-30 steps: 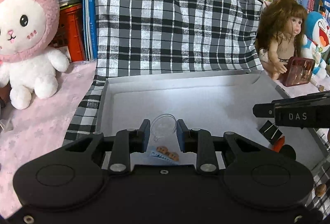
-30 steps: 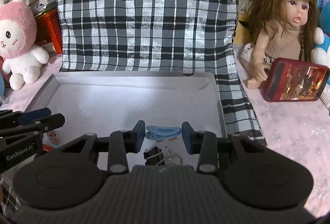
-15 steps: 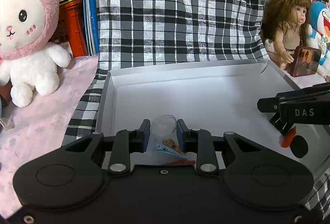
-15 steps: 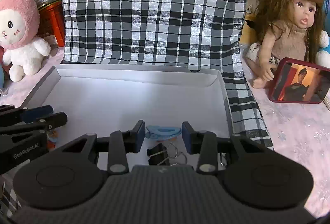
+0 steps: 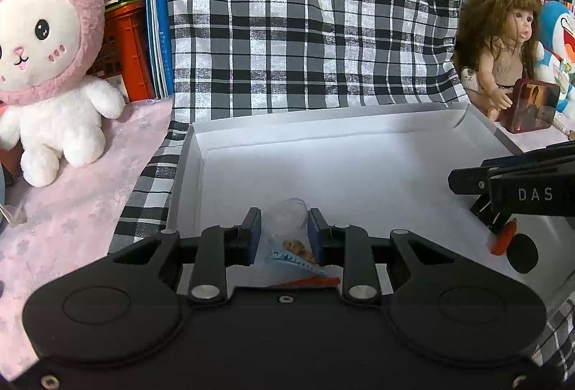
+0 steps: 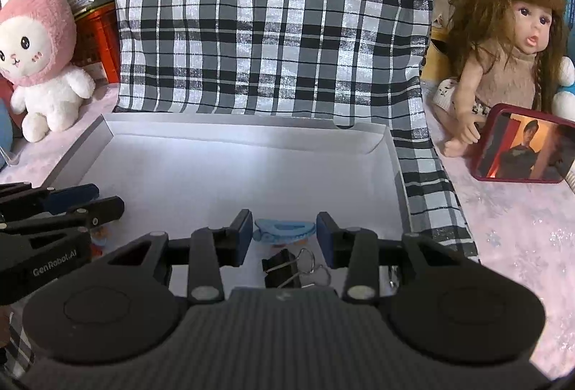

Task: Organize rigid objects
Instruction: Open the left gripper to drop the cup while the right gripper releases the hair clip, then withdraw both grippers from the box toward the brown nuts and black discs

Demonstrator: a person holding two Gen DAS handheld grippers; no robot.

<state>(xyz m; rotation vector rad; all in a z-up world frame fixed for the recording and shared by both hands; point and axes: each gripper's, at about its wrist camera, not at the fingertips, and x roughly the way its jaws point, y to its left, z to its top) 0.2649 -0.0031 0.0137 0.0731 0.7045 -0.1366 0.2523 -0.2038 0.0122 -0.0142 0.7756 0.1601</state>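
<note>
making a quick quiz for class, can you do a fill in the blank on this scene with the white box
The left gripper is closed on a clear plastic ____.
A black metal binder clip lies inside the white cardboard ____.
The pink and white plush rabbit sits to the ____ of the black and white plaid cloth.

Missing: cup; box; left

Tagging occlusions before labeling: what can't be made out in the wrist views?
- Left wrist: base of clear cup, blue clip and orange piece, lower parts behind black housing.
- Right wrist: binder clip half behind grey housing; small metal item beside it, too hidden to identify.
</note>
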